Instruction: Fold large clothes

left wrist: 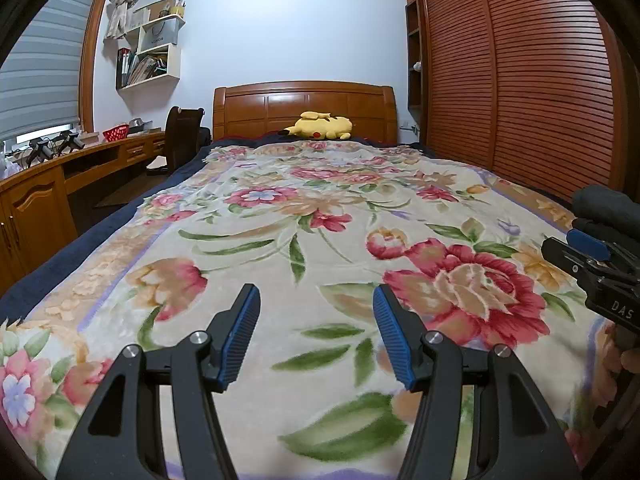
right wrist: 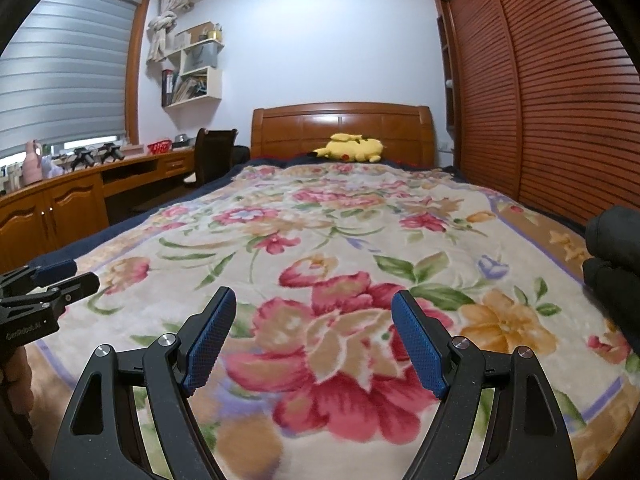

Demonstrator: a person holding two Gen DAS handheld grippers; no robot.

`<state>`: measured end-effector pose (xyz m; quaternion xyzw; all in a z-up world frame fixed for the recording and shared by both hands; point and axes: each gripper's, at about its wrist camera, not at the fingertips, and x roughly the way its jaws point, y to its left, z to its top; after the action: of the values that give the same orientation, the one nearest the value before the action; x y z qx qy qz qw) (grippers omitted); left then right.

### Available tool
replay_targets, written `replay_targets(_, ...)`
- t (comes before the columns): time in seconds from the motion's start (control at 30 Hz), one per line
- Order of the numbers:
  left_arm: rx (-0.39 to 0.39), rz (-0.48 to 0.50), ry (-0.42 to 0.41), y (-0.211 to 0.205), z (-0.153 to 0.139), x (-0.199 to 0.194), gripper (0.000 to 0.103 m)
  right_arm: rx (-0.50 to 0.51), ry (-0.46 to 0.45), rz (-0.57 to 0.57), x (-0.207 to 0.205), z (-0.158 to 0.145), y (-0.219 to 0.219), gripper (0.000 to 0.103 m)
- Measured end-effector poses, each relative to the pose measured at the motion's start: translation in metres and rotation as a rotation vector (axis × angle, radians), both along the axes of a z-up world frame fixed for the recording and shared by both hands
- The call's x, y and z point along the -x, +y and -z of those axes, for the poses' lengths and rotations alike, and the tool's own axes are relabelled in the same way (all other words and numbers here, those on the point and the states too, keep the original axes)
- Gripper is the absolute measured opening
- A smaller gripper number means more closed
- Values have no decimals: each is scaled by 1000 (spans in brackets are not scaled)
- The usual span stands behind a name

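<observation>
Here, along the left wall, a wooden desk (right wrist: pixel 80 184) is running under a window with a grey blind (right wrist: pixel 60 80), and white wall shelves (right wrist: pixel 192 76) are hanging past it, with a dark chair (right wrist: pixel 212 156) sitting at the desk's far end. A wide bed is filling the middle of the room, and a flowered blanket (left wrist: pixel 304 216) is lying spread flat over it from the near edge up to the wooden headboard (left wrist: pixel 304 108). A yellow plush toy (left wrist: pixel 320 126) is resting at the far end, just in front of the headboard.

The left gripper (left wrist: pixel 316 316) is hovering over the near part of the blanket with its blue-padded jaws standing apart and nothing between them. The right gripper (right wrist: pixel 314 324) is hanging just beside it, over a big red flower, its jaws spread wider and likewise gripping nothing.

At the right edge of the bed, a dark grey rolled-up piece of cloth (right wrist: pixel 616 240) is sitting on the blanket, only partly in view. A slatted wooden wardrobe (left wrist: pixel 520 80) is covering the right wall.
</observation>
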<state>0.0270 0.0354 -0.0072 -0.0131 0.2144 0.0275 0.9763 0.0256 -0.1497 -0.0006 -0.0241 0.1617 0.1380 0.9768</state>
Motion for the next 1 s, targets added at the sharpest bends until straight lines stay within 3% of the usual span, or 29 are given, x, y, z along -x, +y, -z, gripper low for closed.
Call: replay_targets(1.0,-7,-5,-8,-2,-1,3,58,-1,0,1,0,1,-1,82)
